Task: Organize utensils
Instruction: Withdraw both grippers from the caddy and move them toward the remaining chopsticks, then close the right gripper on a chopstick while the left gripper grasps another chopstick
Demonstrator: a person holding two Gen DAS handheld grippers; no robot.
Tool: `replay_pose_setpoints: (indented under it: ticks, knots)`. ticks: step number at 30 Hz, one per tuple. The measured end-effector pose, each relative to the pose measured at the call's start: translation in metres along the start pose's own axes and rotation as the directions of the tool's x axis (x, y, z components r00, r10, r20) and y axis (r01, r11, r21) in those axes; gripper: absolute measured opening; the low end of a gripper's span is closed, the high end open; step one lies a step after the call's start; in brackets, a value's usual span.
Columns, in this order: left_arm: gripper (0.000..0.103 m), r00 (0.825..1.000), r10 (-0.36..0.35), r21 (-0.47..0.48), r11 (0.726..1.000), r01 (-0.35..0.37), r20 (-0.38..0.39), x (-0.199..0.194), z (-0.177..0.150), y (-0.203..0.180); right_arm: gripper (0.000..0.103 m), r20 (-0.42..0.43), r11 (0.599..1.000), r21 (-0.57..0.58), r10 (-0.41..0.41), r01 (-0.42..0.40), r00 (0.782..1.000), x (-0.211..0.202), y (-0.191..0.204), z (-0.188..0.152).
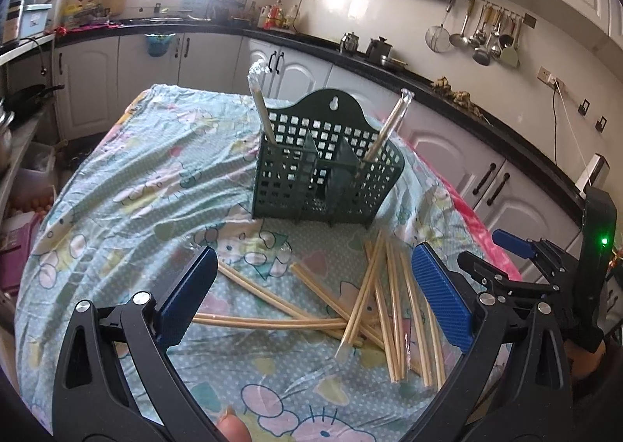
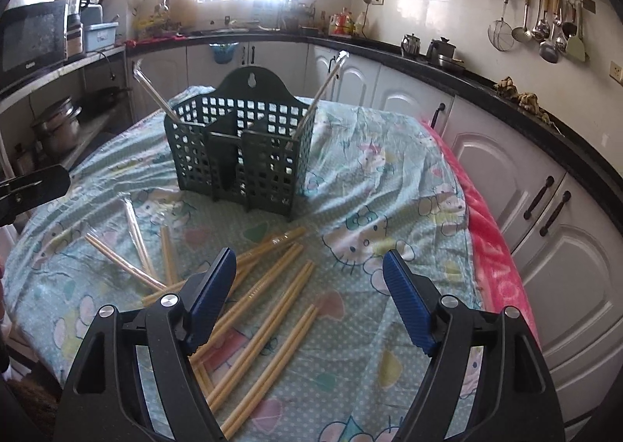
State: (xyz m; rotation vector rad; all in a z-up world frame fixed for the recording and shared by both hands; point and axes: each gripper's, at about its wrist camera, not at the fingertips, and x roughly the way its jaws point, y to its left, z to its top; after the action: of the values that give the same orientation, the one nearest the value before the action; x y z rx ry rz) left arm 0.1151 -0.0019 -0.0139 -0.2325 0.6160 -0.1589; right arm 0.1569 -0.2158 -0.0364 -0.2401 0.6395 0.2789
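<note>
Both blue-padded grippers, left and right, wide open over loose bamboo chopsticks; dark green slotted plastic caddy behind, holding two wrapped pairs.

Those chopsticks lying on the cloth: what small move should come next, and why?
Probably lower the right gripper onto the chopsticks under it and close. Both grippers are open and empty, loose sticks lie scattered on the cloth, and the green basket holds only two wrapped pairs.
</note>
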Motion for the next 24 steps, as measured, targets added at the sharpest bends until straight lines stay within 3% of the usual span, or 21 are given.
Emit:
replay_pose_setpoints:
  ticks: [8,11,16,21,24]
  knots:
    - [0.092,0.997,-0.019,-0.005,1.000,0.018,-0.071,0.024,-0.010,-0.003,0.075,-0.056,1.000,0.018,-0.002,0.003,0.998,0.020,-0.007,-0.009]
    - [0.092,0.994,-0.011,-0.009,1.000,0.010,-0.110,0.036,-0.014,0.000,0.068,-0.077,1.000,0.030,0.006,-0.003,0.997,0.026,-0.009,-0.011]
    - [0.069,0.983,-0.047,-0.062,0.997,0.036,-0.176,0.058,-0.018,0.008,0.053,-0.109,0.999,0.049,0.027,-0.022,0.994,0.039,-0.013,-0.010]
    - [0.064,0.966,-0.123,-0.170,0.982,0.085,-0.226,0.074,-0.017,0.020,0.039,-0.167,0.995,0.074,0.074,-0.062,0.983,0.060,-0.015,-0.008]
    - [0.059,0.962,-0.126,-0.187,0.979,0.082,-0.241,0.082,-0.017,0.022,0.032,-0.203,0.992,0.091,0.103,-0.087,0.974,0.074,-0.017,-0.007]
